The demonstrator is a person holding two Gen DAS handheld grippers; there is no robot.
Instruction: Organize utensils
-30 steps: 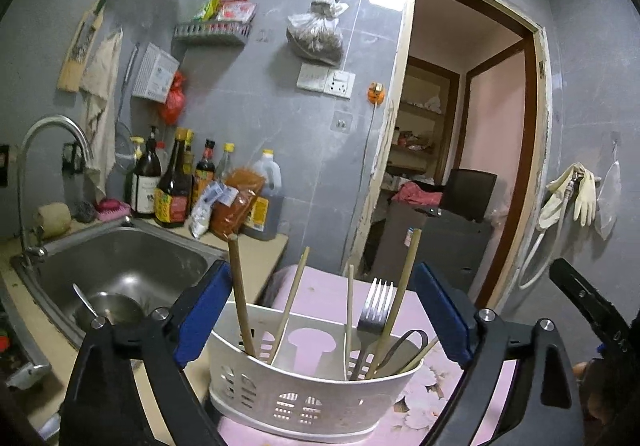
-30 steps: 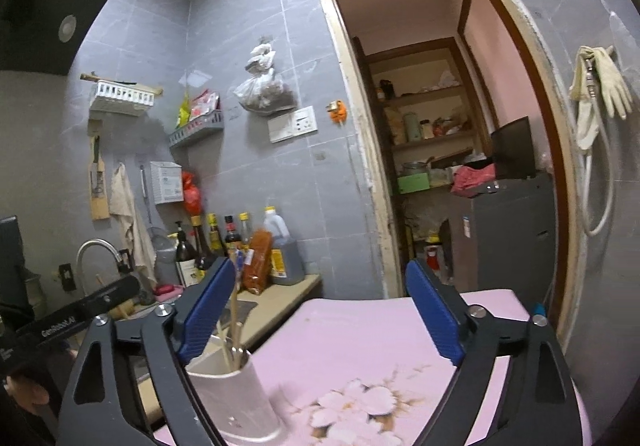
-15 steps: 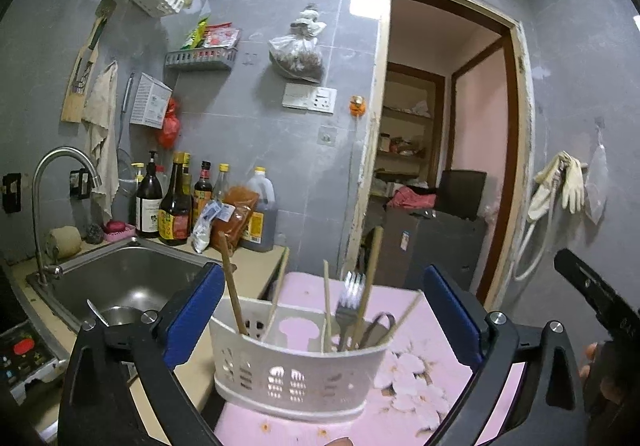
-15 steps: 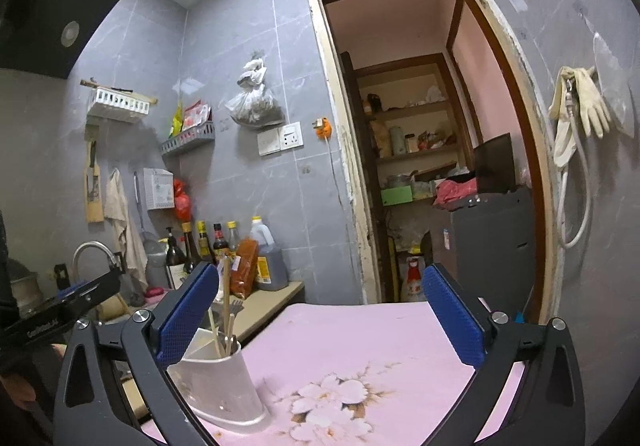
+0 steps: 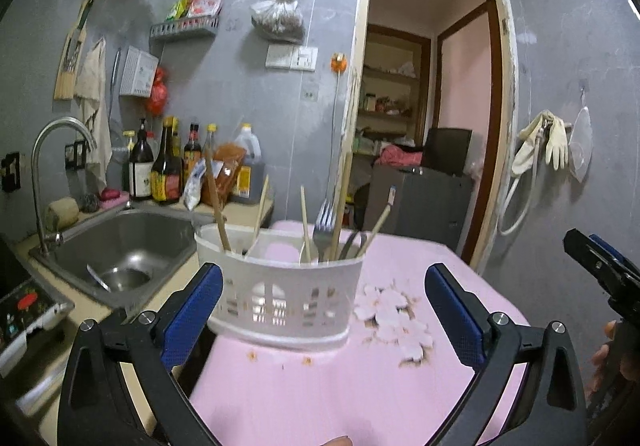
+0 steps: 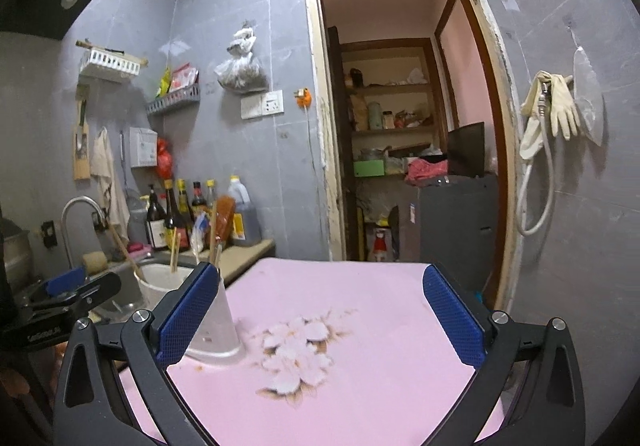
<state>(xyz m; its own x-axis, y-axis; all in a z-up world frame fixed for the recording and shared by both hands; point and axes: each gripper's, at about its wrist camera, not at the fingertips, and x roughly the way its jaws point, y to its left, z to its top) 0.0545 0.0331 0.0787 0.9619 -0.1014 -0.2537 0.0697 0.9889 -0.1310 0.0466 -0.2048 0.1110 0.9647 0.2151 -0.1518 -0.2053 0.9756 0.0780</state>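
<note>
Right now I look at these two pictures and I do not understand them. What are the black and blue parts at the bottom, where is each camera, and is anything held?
There is no robot here. A person holds one gripping tool in each hand, and a camera on each looks forward between its two blue fingers. One picture comes from the left tool, the other from the right tool. Both tools are open and hold nothing.

On the pink flowered table cover stands a white utensil holder with chopsticks and a fork in it. In the right picture the holder sits behind the left finger. A steel sink lies left of the table.
</note>
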